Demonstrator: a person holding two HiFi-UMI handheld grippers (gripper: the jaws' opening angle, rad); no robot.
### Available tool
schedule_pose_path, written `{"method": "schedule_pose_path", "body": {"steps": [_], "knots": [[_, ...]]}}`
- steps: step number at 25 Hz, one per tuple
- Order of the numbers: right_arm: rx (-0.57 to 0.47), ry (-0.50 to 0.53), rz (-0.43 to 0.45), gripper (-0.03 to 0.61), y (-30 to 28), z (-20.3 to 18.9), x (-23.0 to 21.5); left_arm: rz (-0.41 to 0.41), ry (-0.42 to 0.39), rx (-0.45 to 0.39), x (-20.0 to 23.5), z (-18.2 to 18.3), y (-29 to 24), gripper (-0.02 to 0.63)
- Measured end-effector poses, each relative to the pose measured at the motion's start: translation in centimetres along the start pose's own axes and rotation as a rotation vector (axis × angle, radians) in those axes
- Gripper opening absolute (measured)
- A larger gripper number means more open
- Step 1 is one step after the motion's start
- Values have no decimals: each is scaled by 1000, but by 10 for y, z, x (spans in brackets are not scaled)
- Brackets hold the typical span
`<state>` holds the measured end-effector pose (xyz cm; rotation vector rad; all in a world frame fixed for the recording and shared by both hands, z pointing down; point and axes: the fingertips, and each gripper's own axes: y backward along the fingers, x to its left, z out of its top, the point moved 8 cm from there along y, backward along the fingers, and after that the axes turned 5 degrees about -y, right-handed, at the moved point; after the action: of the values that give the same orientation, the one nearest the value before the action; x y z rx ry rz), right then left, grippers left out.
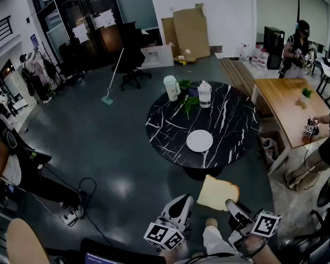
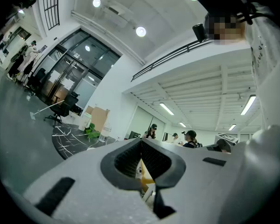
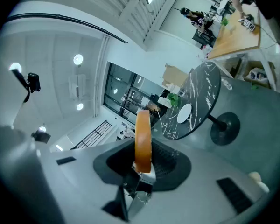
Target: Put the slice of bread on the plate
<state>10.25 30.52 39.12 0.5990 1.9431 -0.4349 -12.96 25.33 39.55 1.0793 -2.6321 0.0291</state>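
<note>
The slice of bread [image 1: 217,194] hangs over the grey floor in the head view, just short of the near edge of the round black marble table [image 1: 236,120]. My right gripper [image 1: 231,205] is shut on its near edge. In the right gripper view the slice of bread [image 3: 143,129] stands edge-on between the jaws of my right gripper [image 3: 142,148]. The white plate [image 1: 199,141] lies empty on the table's near side, and in the right gripper view the plate [image 3: 184,113] shows far ahead. My left gripper [image 1: 182,201] is beside the bread, shut and holding nothing; its jaws [image 2: 141,143] meet at the tips.
A white jug [image 1: 171,87], a clear bottle [image 1: 204,94] and green leaves [image 1: 188,100] stand at the table's far side. A wooden table [image 1: 289,100] with people at it is to the right. A black office chair [image 1: 133,59] and a floor mop [image 1: 113,78] stand beyond.
</note>
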Motion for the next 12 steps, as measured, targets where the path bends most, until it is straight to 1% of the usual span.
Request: {"method": "schedule_pose_path", "body": {"steps": [2, 3, 6, 9, 12], "knots": [[25, 16, -39, 87, -13, 15, -15, 12, 7, -7, 9, 1, -22, 6], [30, 15, -43, 87, -21, 22, -19, 17, 9, -9, 14, 1, -33, 7], [22, -10, -16, 87, -45, 42, -23, 21, 11, -5, 25, 0, -61, 6], [29, -8, -31, 87, -60, 62, -36, 24, 15, 0, 34, -5, -84, 7], [36, -26, -18, 87, -76, 79, -43, 36, 19, 4, 43, -9, -104, 6]]}}
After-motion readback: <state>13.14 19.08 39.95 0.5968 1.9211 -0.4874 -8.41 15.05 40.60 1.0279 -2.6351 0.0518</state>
